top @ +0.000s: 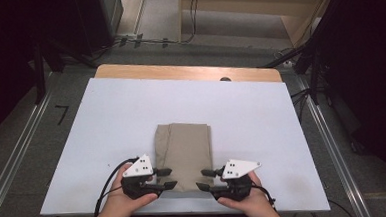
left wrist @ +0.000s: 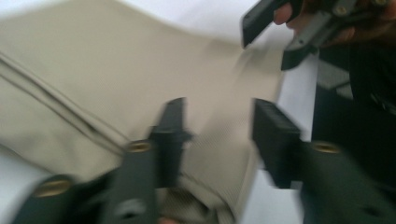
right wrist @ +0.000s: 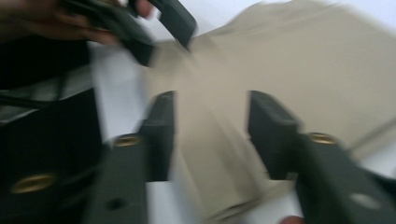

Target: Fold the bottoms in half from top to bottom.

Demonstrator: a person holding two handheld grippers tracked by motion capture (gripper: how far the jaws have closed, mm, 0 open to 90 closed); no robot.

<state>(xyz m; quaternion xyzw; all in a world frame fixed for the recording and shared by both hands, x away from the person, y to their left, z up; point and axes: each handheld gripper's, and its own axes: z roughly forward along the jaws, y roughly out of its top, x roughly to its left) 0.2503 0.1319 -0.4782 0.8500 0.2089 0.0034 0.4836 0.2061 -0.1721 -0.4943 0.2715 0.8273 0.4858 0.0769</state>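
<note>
Your left gripper and right gripper gape, empty, at the folded beige cloth's 6 o'clock edge — its seam shows close up in the left gripper view; white board beneath.

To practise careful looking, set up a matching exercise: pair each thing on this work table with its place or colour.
Things:
1. folded cloth
2. left gripper
3. right gripper
4. white board

Descriptions:
A. at the cloth's near right corner, jaws apart
B. beige, lying flat in the middle
C. covers most of the wooden table
D. at the cloth's near left corner, jaws apart

Pairs: 1-B, 2-D, 3-A, 4-C
</note>
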